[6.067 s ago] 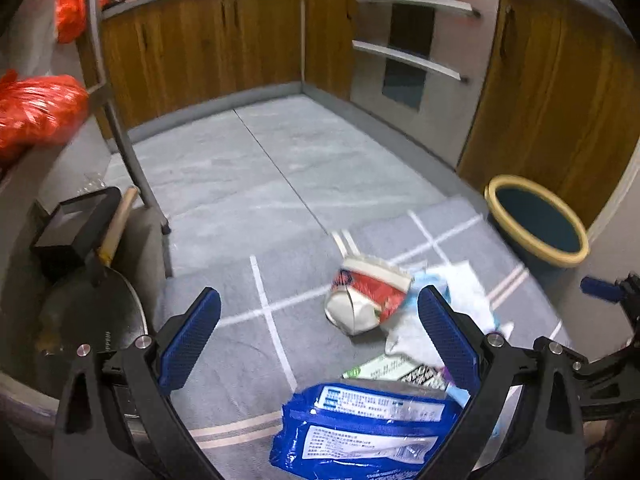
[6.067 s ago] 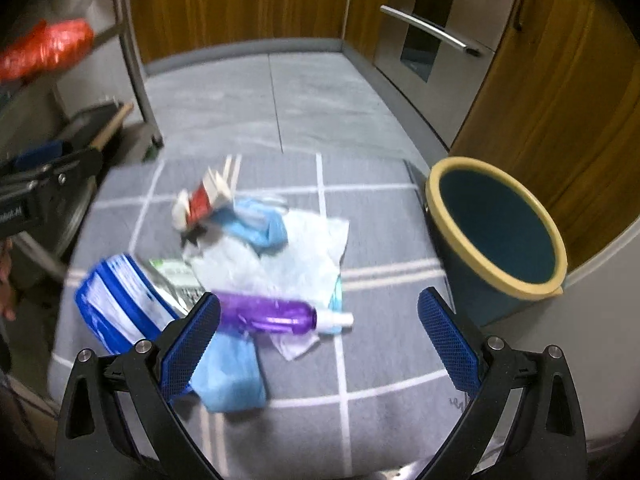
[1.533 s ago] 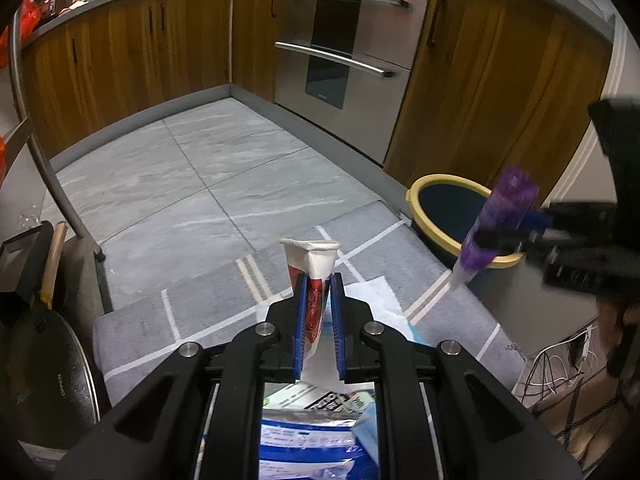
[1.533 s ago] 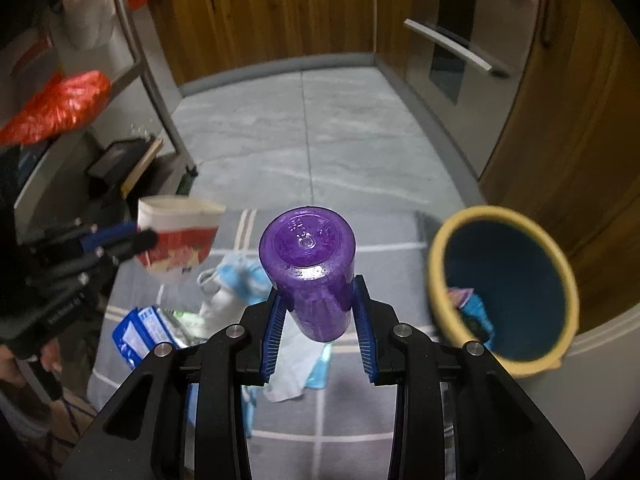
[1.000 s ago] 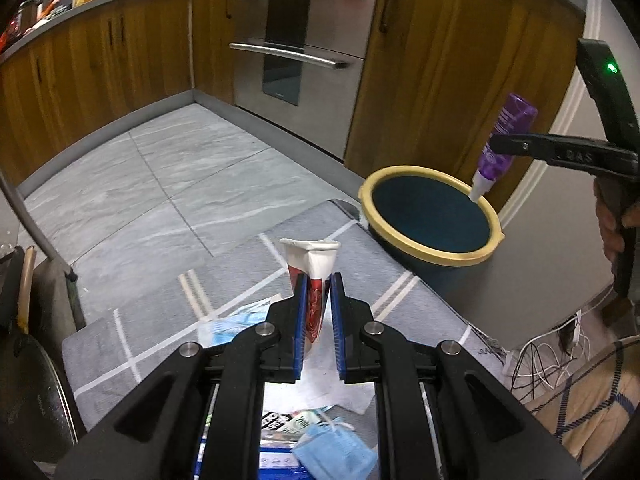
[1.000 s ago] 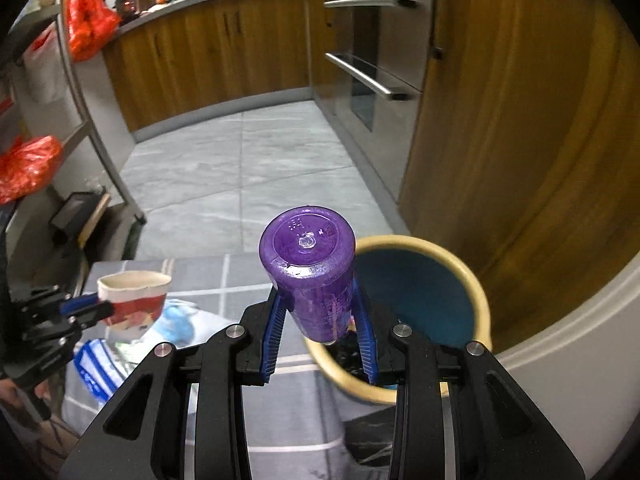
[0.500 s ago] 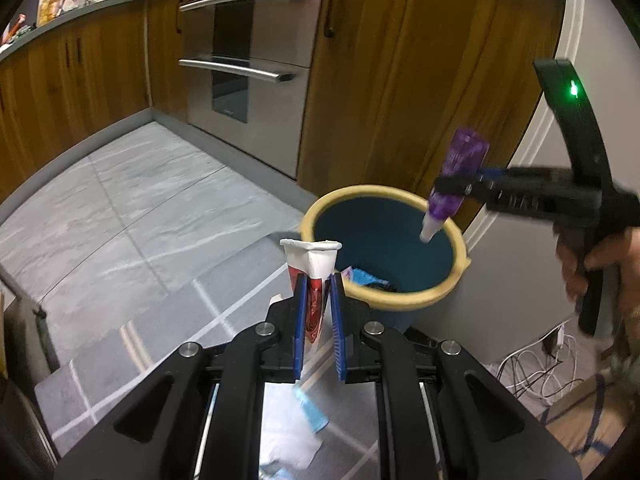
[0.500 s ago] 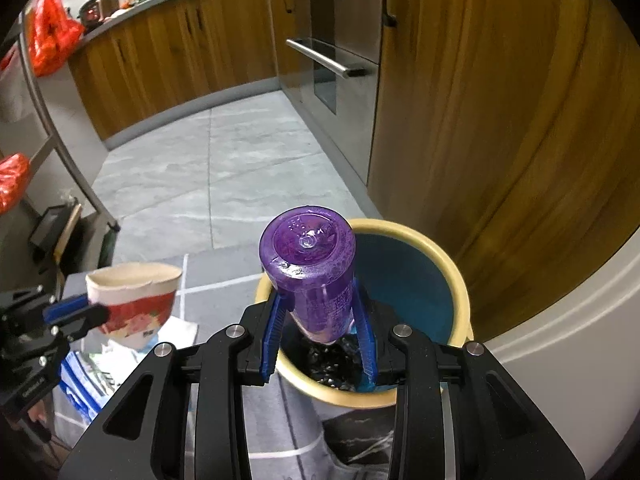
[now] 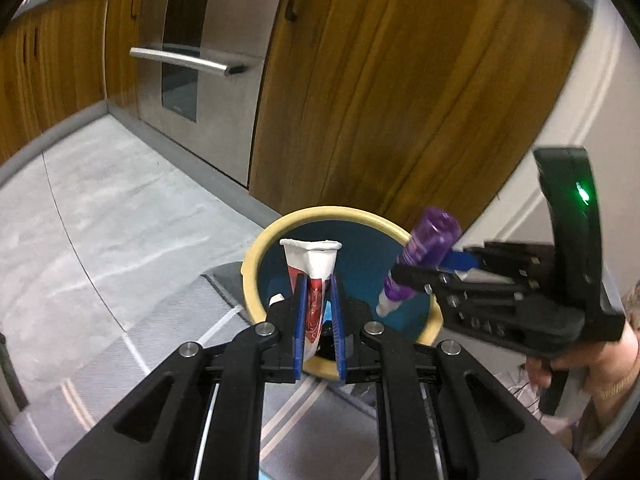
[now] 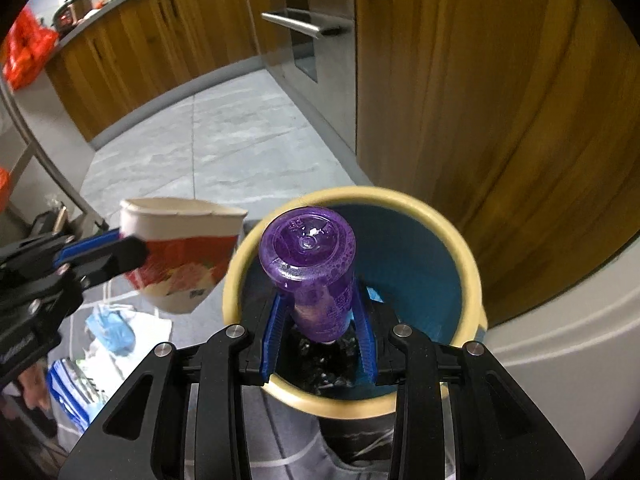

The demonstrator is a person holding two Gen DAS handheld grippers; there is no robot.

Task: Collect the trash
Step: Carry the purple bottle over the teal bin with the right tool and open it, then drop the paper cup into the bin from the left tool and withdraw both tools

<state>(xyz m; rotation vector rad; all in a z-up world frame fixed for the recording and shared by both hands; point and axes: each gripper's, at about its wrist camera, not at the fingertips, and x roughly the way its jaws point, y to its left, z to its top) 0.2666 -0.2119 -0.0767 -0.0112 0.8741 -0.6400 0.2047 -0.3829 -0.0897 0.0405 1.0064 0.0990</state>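
Left gripper: clamped on a flattened cup, held upright before the bin. Right gripper: clamped on a purple bottle, cap down, angled over the bin's opening just ahead of its fingertips.

wooden cabinet doors run behind a stainless oven with bar handles, over a grey marbled tile floor. a grey rug with pale stripes lies in front. red plastic bags sit far left by a metal rack leg.
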